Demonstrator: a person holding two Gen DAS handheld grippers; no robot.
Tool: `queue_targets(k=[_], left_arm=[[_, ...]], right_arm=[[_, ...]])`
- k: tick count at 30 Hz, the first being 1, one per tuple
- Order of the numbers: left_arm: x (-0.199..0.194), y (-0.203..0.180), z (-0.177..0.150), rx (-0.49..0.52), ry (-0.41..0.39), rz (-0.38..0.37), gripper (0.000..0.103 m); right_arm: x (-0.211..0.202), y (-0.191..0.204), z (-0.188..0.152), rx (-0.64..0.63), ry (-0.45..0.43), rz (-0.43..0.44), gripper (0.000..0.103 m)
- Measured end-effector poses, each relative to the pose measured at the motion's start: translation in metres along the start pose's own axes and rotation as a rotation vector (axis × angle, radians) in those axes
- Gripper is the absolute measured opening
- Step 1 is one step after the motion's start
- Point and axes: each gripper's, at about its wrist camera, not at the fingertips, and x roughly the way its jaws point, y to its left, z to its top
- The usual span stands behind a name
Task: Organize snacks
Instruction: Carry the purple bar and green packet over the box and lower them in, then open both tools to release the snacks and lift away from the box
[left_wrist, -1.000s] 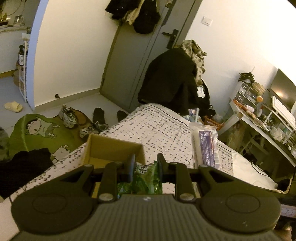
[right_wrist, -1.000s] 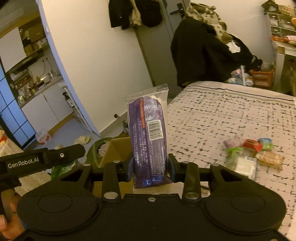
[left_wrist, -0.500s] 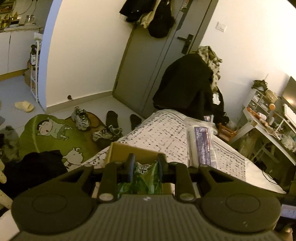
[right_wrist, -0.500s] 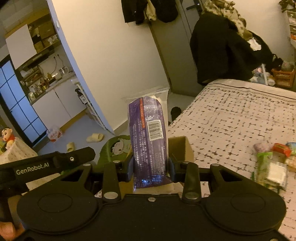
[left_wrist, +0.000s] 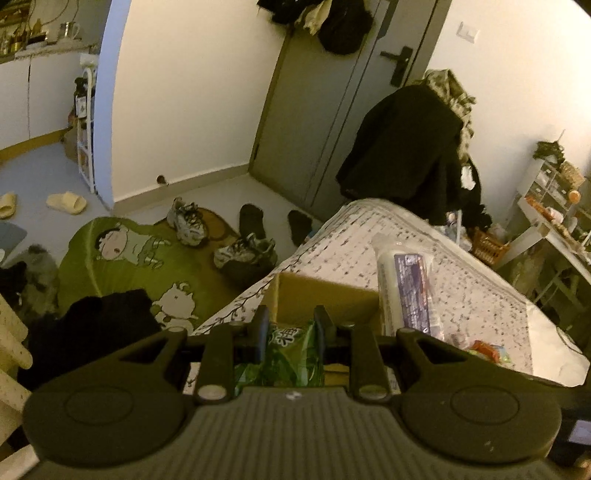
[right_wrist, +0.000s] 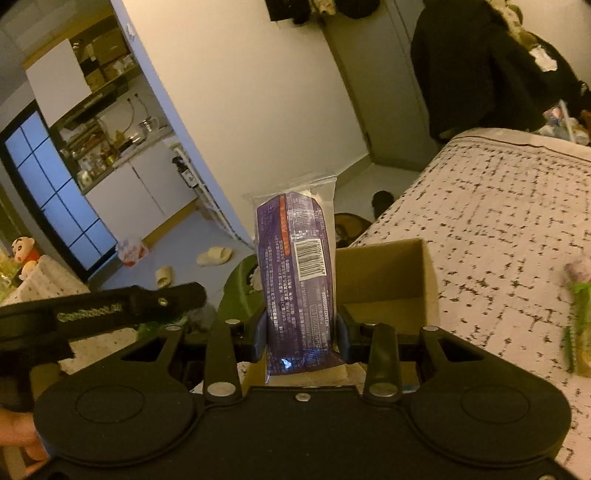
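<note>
My left gripper (left_wrist: 290, 325) is shut on a green snack packet (left_wrist: 284, 354), held just above the near side of an open cardboard box (left_wrist: 325, 295) on the bed. My right gripper (right_wrist: 300, 328) is shut on an upright purple snack packet (right_wrist: 297, 273) with a barcode, in front of the same cardboard box (right_wrist: 384, 273). That purple packet (left_wrist: 408, 291) also shows in the left wrist view, to the right of the box. The left gripper's body (right_wrist: 110, 310) crosses the left of the right wrist view.
The box sits near the corner of a bed with a patterned cover (right_wrist: 498, 221). More snack packets (right_wrist: 576, 291) lie on the bed to the right. Shoes (left_wrist: 243, 251) and a green cartoon rug (left_wrist: 129, 258) are on the floor beyond the bed's edge.
Both grippers have moved forward and down toward the box, each keeping its packet. The box looms larger in both views, and the snacks on the bed have slid toward the right edge.
</note>
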Motion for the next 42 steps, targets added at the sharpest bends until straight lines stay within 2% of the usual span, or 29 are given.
queue_targets(k=[6,9,23,30,31,36,39,42], left_arm=[[0.017,0.004,-0.002,-0.007,0.031,0.016,0.023],[0.023,-0.001,-0.001,0.002,0.036,0.016,0.023],[0.037,-0.038,-0.009,0.031,0.056,-0.014,0.024],[0.040,-0.047,-0.014,0.042,0.075,0.009,0.028],[0.040,-0.046,-0.015,0.036,0.082,0.010,0.030],[0.032,-0.043,-0.022,0.006,0.093,0.040,0.061],[0.025,-0.045,-0.025,-0.002,0.086,0.051,0.070],[0.019,-0.047,-0.029,-0.011,0.090,0.059,0.076]], right_arm=[[0.018,-0.012,-0.002,0.015,0.028,-0.052,0.037],[0.018,-0.020,-0.004,0.034,0.035,-0.058,0.043],[-0.005,-0.033,-0.007,0.037,0.020,-0.050,0.045],[-0.015,-0.042,-0.007,0.051,0.021,-0.062,0.046],[-0.015,-0.043,-0.008,0.050,0.024,-0.063,0.046],[-0.021,-0.048,-0.008,0.059,0.028,-0.071,0.047],[-0.027,-0.053,-0.008,0.072,0.017,-0.077,0.052],[-0.036,-0.057,-0.007,0.081,0.001,-0.085,0.052]])
